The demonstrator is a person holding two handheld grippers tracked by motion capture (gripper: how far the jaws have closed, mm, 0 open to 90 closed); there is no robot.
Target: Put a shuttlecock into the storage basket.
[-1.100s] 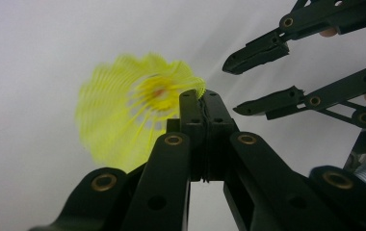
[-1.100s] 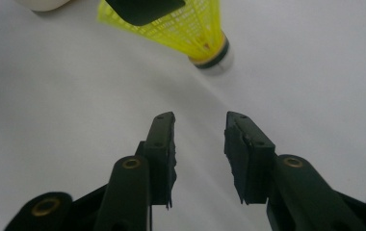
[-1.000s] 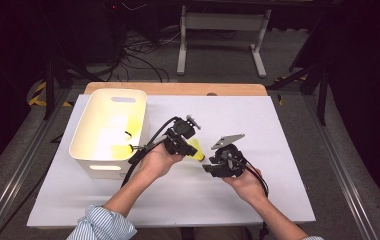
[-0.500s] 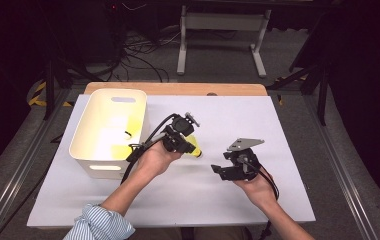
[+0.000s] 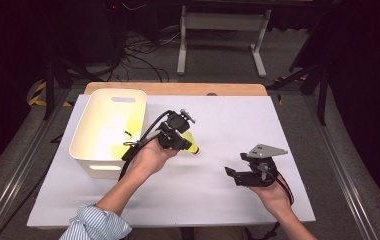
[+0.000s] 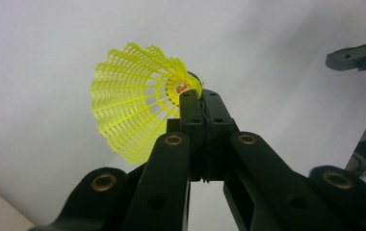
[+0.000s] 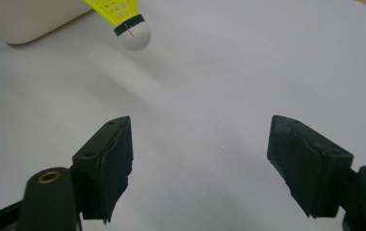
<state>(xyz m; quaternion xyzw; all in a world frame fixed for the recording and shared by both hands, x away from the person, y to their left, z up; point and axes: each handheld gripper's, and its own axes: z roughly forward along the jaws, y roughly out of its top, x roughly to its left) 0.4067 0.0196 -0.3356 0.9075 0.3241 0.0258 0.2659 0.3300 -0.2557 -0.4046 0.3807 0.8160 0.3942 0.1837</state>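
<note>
A yellow plastic shuttlecock (image 5: 193, 148) with a white cork tip hangs just above the white table sheet (image 5: 228, 120), right of the bin. My left gripper (image 5: 186, 143) is shut on it. In the left gripper view the jaws (image 6: 200, 98) pinch the shuttlecock (image 6: 133, 110) at its neck, with the mesh skirt fanning to the left. My right gripper (image 5: 235, 165) sits lower right, apart from the shuttlecock. Its jaws have just been opening and nothing is between them. In the right gripper view the right gripper (image 7: 198, 159) stands wide open over bare sheet, the shuttlecock (image 7: 135, 34) far ahead.
A white plastic bin (image 5: 90, 150) with a handle slot stands at the left of the sheet, some yellow inside it. Its corner (image 7: 27, 19) shows in the right gripper view. A wooden strip (image 5: 178, 88) edges the table's far side. Metal rails run along both sides.
The right gripper has drawn away to the right from the shuttlecock and the left gripper, and its jaws have spread wide. The left gripper stays put, still holding the shuttlecock.
</note>
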